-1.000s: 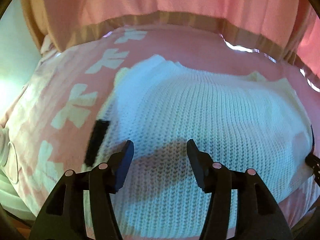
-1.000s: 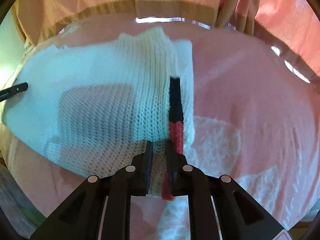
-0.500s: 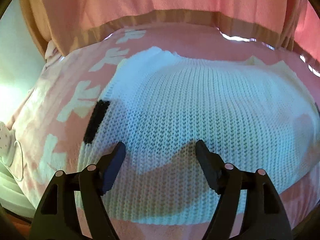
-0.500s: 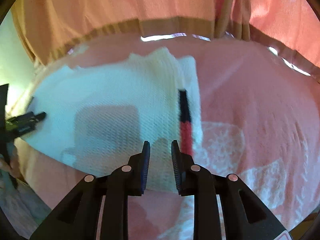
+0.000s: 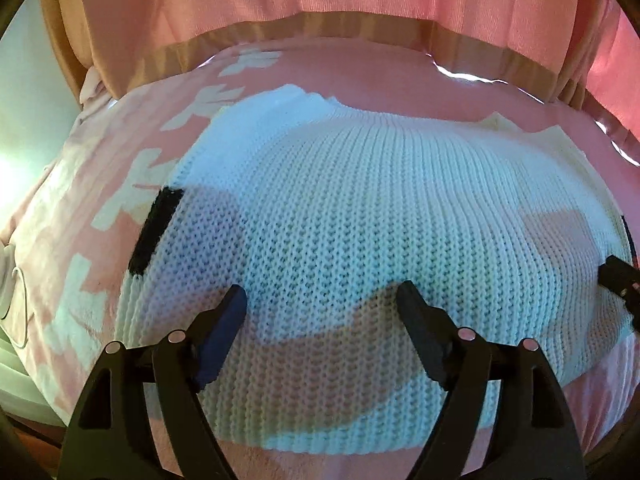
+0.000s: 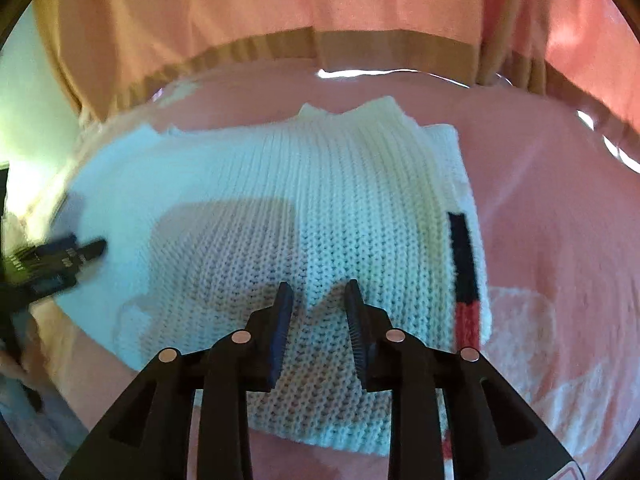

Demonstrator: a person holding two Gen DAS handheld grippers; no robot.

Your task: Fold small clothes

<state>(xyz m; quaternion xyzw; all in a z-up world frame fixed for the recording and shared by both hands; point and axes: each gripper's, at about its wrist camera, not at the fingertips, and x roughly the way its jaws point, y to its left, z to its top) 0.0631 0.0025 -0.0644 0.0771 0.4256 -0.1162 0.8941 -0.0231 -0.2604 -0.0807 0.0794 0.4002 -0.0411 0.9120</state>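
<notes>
While both tools tilt steeply down toward the bed, the left gripper (image 5: pixel 322 304) stands with its two black fingers spread wide and still opening, nothing pinched between them, only the white chunky-knit sweater (image 5: pixel 360 216) lying flat underneath. The right gripper (image 6: pixel 318 300) has a narrower gap that is also opening; no fabric is caught between its pads. One sweater fills the middle of both views, spread on the pink blanket with pale bow shapes (image 5: pixel 100 184). One black knitted stripe (image 5: pixel 156 224) shows at the sweater's left edge in the left view; in the right view a black-and-red stripe (image 6: pixel 464 280) runs down its right edge. Pink curtains (image 6: pixel 280 0) hang across the top.
</notes>
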